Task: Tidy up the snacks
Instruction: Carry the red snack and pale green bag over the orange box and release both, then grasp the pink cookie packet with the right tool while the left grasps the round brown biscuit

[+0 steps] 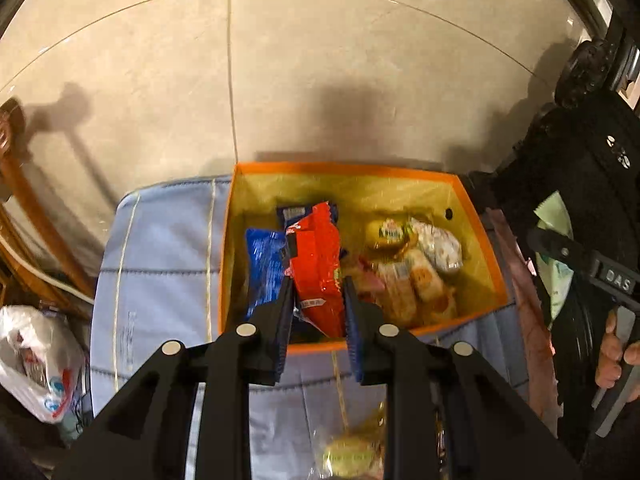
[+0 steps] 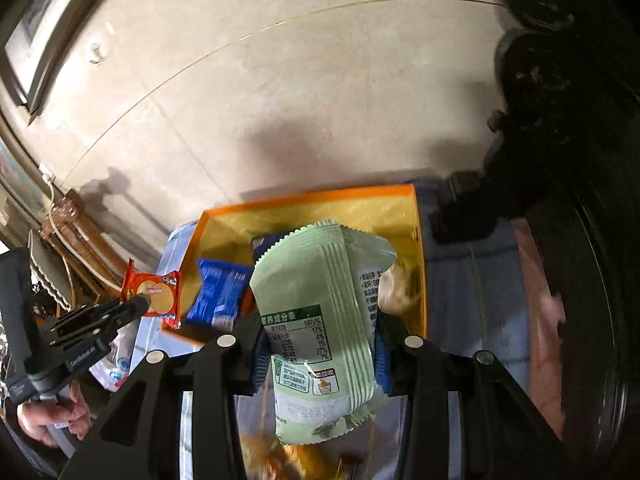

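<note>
My left gripper [image 1: 317, 292] is shut on a red snack packet [image 1: 318, 264] and holds it over the near left part of an orange box with a yellow lining [image 1: 344, 170]. The box holds blue packets [image 1: 264, 266] and pale wrapped cakes [image 1: 416, 276]. My right gripper [image 2: 318, 328] is shut on a pale green snack packet [image 2: 320, 320] above the box's [image 2: 312, 202] near edge. In the right wrist view the left gripper [image 2: 140, 304] with the red packet [image 2: 154, 292] shows at the left.
The box sits on a light blue quilted cushion [image 1: 160, 264] over a beige tiled floor [image 1: 320, 72]. A white plastic bag [image 1: 36, 360] lies at lower left. A wrapped round snack [image 1: 352, 456] lies on the cushion. A black wheeled object [image 1: 592, 128] stands at right; wooden furniture [image 1: 24, 216] at left.
</note>
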`<state>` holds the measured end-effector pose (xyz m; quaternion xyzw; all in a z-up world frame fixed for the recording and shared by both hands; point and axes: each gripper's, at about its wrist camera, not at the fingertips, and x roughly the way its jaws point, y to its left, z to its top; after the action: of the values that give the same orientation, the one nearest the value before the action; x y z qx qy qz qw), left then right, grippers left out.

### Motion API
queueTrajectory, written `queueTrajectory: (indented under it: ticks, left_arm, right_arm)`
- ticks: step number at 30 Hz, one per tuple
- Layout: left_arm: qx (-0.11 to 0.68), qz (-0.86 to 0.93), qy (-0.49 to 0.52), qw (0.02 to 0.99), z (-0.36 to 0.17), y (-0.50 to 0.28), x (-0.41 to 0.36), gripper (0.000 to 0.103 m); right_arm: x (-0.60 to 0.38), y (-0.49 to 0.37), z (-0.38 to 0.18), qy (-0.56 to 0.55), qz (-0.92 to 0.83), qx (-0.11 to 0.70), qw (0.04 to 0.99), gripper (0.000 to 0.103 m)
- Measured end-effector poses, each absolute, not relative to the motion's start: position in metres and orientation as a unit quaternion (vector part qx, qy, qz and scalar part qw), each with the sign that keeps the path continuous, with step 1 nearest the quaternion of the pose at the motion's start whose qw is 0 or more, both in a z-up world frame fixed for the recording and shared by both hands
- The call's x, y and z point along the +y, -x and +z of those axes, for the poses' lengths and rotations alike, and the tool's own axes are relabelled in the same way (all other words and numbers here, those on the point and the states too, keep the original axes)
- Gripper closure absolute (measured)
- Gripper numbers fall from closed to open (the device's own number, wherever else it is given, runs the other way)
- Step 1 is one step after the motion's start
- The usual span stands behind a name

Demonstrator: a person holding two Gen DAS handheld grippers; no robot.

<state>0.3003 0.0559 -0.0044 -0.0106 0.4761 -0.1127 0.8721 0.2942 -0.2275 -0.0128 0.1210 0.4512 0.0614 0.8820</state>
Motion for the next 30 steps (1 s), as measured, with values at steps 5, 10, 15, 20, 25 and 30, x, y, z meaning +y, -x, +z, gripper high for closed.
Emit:
queueTrajectory:
  ticks: [5, 10, 15, 20, 25, 30]
  left_arm:
    - [0.408, -0.081, -0.05, 0.908, 0.001, -0.318, 0.031, 0.011]
    - [0.425, -0.091, -0.025, 0.9, -0.011, -0.321, 0.032, 0.004]
    - [0.454, -0.097, -0.013, 0.886, -0.036, -0.274, 0.058, 0.004]
    - [0.481, -0.097, -0.08, 0.867, -0.09, -0.202, 0.079, 0.004]
    - [0.575, -0.084, -0.043, 0.812, -0.167, -0.146, 0.116, 0.004]
    - [0.608, -0.087, 0.024, 0.789, -0.206, -0.102, 0.141, 0.004]
  right_arm:
    - [-0.226, -0.315, -0.015, -0.089, 0.019, 0.433, 0.897, 0.004]
    - [-0.234, -0.296, -0.009, -0.067, 0.014, 0.433, 0.899, 0.004]
    - [-0.26, -0.207, -0.015, -0.029, -0.029, 0.439, 0.897, 0.004]
    - [-0.297, -0.109, -0.089, -0.045, -0.129, 0.515, 0.846, 0.004]
    - [-0.307, -0.046, -0.182, -0.075, -0.152, 0.593, 0.787, 0.004]
    - [-0.308, -0.035, -0.231, -0.055, -0.198, 0.602, 0.772, 0.005]
